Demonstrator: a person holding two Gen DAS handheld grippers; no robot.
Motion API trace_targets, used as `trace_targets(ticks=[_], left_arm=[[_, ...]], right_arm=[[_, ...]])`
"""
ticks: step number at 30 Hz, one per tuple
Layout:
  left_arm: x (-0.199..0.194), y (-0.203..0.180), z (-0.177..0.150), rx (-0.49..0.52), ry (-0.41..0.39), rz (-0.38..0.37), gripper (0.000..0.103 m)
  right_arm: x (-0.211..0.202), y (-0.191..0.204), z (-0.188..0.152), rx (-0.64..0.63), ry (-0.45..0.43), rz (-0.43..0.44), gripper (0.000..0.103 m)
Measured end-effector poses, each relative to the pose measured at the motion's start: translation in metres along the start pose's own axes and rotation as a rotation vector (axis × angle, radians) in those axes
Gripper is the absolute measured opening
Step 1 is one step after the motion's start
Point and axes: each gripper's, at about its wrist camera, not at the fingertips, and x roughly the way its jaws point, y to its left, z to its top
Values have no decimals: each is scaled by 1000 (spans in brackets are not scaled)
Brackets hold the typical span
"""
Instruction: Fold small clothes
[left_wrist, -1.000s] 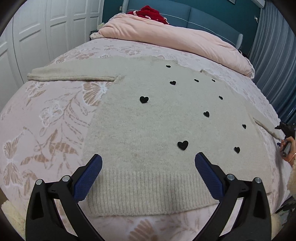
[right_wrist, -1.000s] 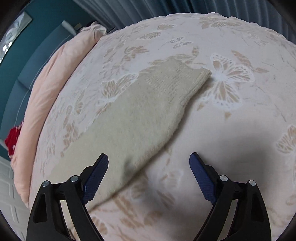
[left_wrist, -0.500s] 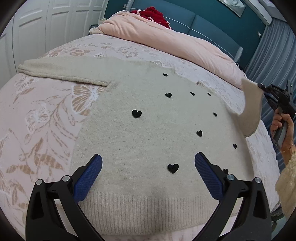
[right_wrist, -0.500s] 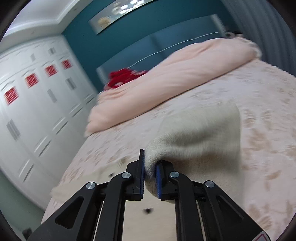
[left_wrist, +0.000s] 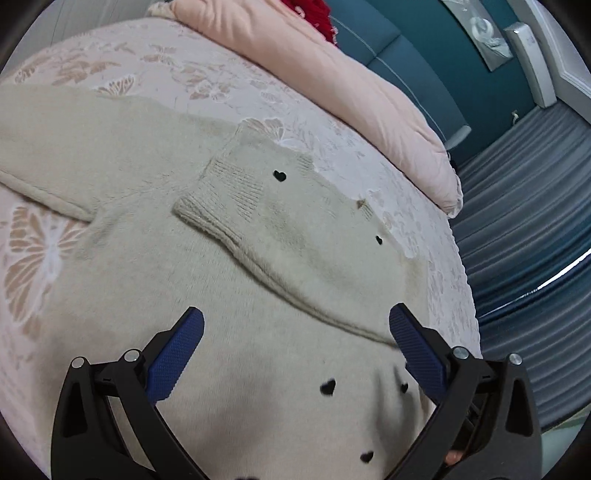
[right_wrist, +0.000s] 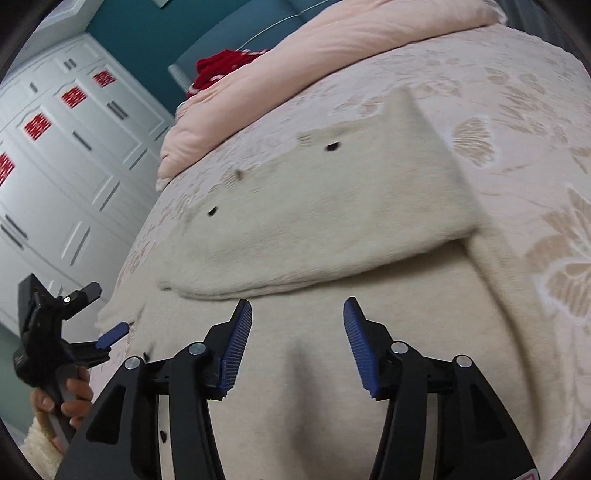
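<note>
**A:** Left wrist view, starting close: left gripper (left_wrist: 295, 332) is hanging w/ its jaws spread wide, holding nothing, right over the body of the sweater (left_wrist: 240, 369). Right gripper (right_wrist: 297, 332) is showing in its own cam w/ a narrower gap, also gripping nothing, just above the knit.

**B:** So how far along are we looking?

**A:** Early imo. One sleeve (left_wrist: 295, 236) is lying folded across the chest, cuff (left_wrist: 221, 192) pointing toward the other shoulder. The other sleeve (left_wrist: 74, 147) is stretching out flat to the side, not folded yet. After that the body is needing a fold or two, so I'm guessing maybe a third done.

**B:** Room to work?

**A:** Plenty. Sweater is sitting spread on the bedspread (left_wrist: 44, 258), w/ bare floral fabric showing beside the unfolded sleeve. Farther back the pink duvet (left_wrist: 332, 66) is bunching along the headboard (left_wrist: 424, 55) side, well apart from the collar. Bed edge is dropping off near the folded side toward the curtains (left_wrist: 535, 221), so that's the tight side. Wardrobe (right_wrist: 66, 147) is standing off past the other edge in the right cam.
</note>
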Motion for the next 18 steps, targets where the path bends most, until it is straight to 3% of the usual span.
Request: trace_targets(ticks=[4,6,7,8,9,10,13,15,16,18], left_arm=[[44,23,20,-179,22,-22,94],[59,29,27,-218,19,0,76],[65,33,29,-236,17,4,50],[70,35,31,-251,20,-5,19],[73,33,35,-238,18,-17,11],[70,25,40,-198,-7,-28,10],[36,-19,53,10,-172,-85,10],[19,-37,59,84,-253,-135,10],[21,-39,59,101,-252,-117,10],[44,-29,53,87,-177,-53,10]], right_arm=[[5,-44,24,148,-21,-5,53],[17,-58,35,223,-19,11,53],[23,-61,40,254,-23,21,53],[28,-65,45,281,-34,29,47],[30,-65,51,296,-54,30,36],[28,-65,56,301,-82,34,8],[-9,-63,66,313,-291,150,8],[-22,-70,64,331,-362,131,8],[-13,-76,61,327,-328,81,8],[22,-85,51,301,-135,-89,8]])
